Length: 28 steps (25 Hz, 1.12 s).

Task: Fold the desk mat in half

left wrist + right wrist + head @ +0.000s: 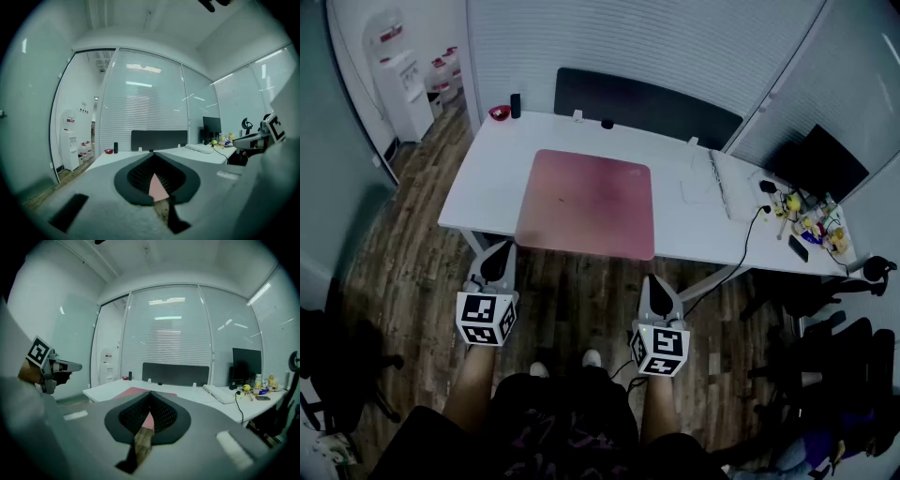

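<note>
Desk mat [586,202] lay flat and unfolded at the desk's [694,230] near edge. Left gripper [499,251] and right gripper [656,284] hung short of it, jaws pressed together, empty. Best approach: open both and pinch the near corners evenly.

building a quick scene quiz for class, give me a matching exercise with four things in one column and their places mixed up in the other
Things:
1 desk mat
2 keyboard
3 red bowl
4 water dispenser

Places:
a far left corner of the desk
b on the floor, left of the desk
c flat at the desk's near edge
d right part of the desk

Pairs: 1-c, 2-d, 3-a, 4-b
</note>
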Each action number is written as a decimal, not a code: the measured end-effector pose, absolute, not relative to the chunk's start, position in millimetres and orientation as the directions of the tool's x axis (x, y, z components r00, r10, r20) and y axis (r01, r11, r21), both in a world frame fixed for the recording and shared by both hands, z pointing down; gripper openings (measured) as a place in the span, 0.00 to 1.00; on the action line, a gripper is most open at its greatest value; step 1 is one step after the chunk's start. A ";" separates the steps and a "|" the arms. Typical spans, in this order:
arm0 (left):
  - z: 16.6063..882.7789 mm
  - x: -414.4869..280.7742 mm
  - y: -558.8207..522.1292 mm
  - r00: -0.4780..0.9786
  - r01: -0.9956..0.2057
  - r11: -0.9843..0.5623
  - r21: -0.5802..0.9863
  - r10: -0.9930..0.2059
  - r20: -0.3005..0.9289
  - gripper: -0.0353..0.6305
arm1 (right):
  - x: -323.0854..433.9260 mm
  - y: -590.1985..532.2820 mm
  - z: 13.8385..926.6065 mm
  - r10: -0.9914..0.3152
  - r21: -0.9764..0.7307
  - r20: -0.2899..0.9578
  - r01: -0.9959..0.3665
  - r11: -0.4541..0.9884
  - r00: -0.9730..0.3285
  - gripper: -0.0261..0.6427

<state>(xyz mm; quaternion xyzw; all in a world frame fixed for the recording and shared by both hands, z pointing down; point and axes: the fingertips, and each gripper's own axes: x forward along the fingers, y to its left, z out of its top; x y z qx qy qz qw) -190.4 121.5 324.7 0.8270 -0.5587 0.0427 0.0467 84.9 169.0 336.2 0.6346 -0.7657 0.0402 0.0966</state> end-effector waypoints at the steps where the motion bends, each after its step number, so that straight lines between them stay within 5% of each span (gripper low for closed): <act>1: 324.2 -190.2 121.7 0.375 -0.927 -0.373 0.035 -0.919 0.122 0.05 | 85.3 170.6 337.1 -0.964 0.060 0.200 -0.980 0.191 -0.176 0.03; 28: 348.2 -214.5 129.0 0.436 -0.899 -0.421 0.119 -0.885 0.163 0.05 | 77.4 192.3 352.3 -0.971 0.015 0.213 -0.993 0.117 -0.111 0.04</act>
